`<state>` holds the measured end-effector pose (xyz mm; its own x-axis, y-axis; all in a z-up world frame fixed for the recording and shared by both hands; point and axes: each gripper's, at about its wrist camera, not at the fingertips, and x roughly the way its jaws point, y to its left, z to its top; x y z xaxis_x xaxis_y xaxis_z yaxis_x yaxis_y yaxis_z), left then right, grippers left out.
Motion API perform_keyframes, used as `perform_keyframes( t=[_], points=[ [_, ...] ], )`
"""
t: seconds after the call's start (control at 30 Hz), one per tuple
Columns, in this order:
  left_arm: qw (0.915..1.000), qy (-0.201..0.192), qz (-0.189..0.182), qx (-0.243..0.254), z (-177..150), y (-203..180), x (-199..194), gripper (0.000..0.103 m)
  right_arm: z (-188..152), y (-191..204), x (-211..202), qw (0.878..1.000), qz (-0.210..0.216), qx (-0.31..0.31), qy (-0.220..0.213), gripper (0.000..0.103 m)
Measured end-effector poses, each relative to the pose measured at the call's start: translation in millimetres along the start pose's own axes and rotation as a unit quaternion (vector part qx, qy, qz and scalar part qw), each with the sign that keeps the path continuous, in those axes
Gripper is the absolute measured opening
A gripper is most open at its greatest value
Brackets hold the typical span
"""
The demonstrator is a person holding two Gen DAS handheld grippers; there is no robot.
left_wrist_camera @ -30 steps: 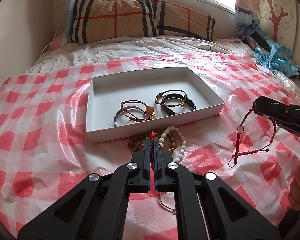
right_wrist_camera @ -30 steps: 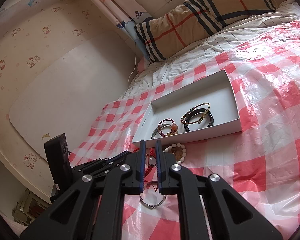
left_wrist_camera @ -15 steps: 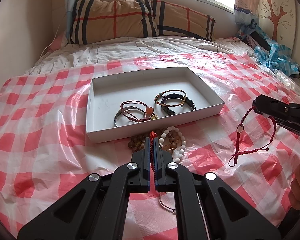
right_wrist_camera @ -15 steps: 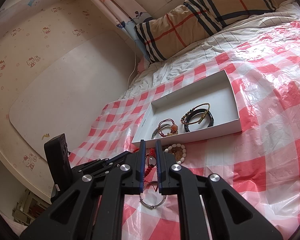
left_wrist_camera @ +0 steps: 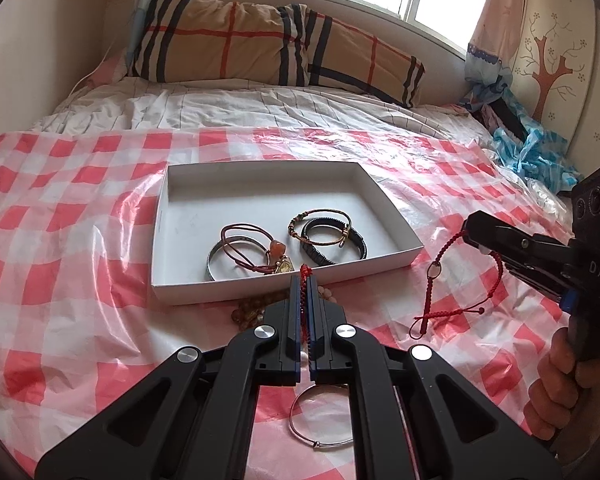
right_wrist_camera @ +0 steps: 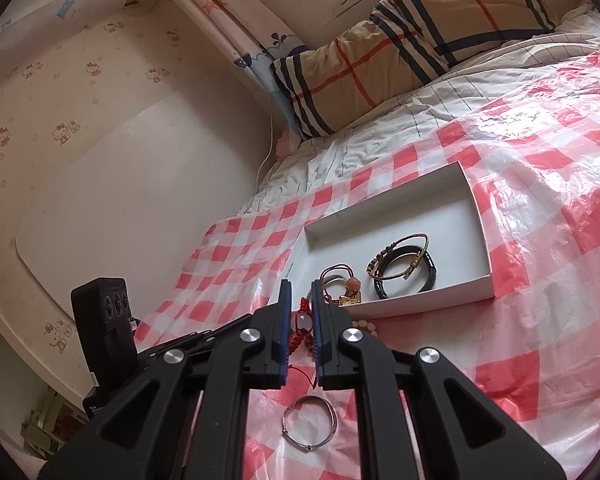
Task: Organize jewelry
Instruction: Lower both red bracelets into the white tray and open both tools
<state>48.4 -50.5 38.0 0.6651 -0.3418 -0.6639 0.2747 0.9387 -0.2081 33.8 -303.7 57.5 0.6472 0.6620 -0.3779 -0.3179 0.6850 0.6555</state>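
The left gripper [left_wrist_camera: 305,280] is pinched tight on a red cord just in front of the white tray [left_wrist_camera: 396,216]; the right gripper [left_wrist_camera: 469,232], to the tray's right, clamps a red braided bracelet [left_wrist_camera: 436,272] that dangles from it. Leather and cord bracelets [left_wrist_camera: 326,236] lie inside the tray, beads [left_wrist_camera: 246,312] touch its near wall, and a silver bangle [right_wrist_camera: 310,426] lies nearer still on the checked plastic sheet [left_wrist_camera: 60,280].

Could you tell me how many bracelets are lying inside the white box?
4, all toward the near side of the box: a silver bangle and a maroon cord overlapping on the left, and a brown cord and a black band overlapping on the right. None seems hidden.
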Motion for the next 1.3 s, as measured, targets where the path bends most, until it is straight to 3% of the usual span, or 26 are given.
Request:
perform_keyframes(
  t=[0.6, 0.77, 0.8, 0.87, 0.97, 1.07, 1.17, 1.23, 1.3],
  points=[
    [0.9998, -0.02, -0.006, 0.001, 40, -7, 27, 0.003, 40, -5, 64, 1.0, -0.014, -0.01, -0.01, 0.011],
    [0.9998, -0.02, -0.001, -0.002, 45, -9, 40, 0.003, 43, -13, 83, 0.999, -0.046, -0.014, -0.009, 0.013],
    [0.9998, -0.018, 0.001, -0.002, 47, -8, 47, 0.003, 44, -17, 88, 0.998, -0.064, -0.016, -0.009, 0.018],
    [0.9996, -0.011, 0.025, -0.006, 48, -4, 63, 0.003, 43, -28, 93, 0.992, -0.121, -0.015, -0.012, 0.065],
    [0.9985, 0.019, 0.045, -0.026, 42, 6, 80, 0.003, 40, -43, 90, 0.988, -0.153, -0.007, -0.01, 0.065],
    [0.9971, 0.022, 0.065, -0.034, 39, 13, 80, 0.004, 41, -49, 82, 0.987, -0.161, 0.001, -0.02, 0.065],
    [0.996, 0.018, 0.07, -0.052, 37, 22, 75, 0.018, 38, -52, 77, 0.986, -0.167, 0.004, -0.021, 0.066],
    [0.9947, 0.016, 0.083, -0.059, 33, 27, 72, 0.041, 35, -54, 79, 0.986, -0.169, 0.008, -0.012, 0.067],
    [0.9936, 0.012, 0.094, -0.061, 30, 27, 69, 0.05, 33, -54, 80, 0.985, -0.173, 0.01, -0.008, 0.069]
  ],
)
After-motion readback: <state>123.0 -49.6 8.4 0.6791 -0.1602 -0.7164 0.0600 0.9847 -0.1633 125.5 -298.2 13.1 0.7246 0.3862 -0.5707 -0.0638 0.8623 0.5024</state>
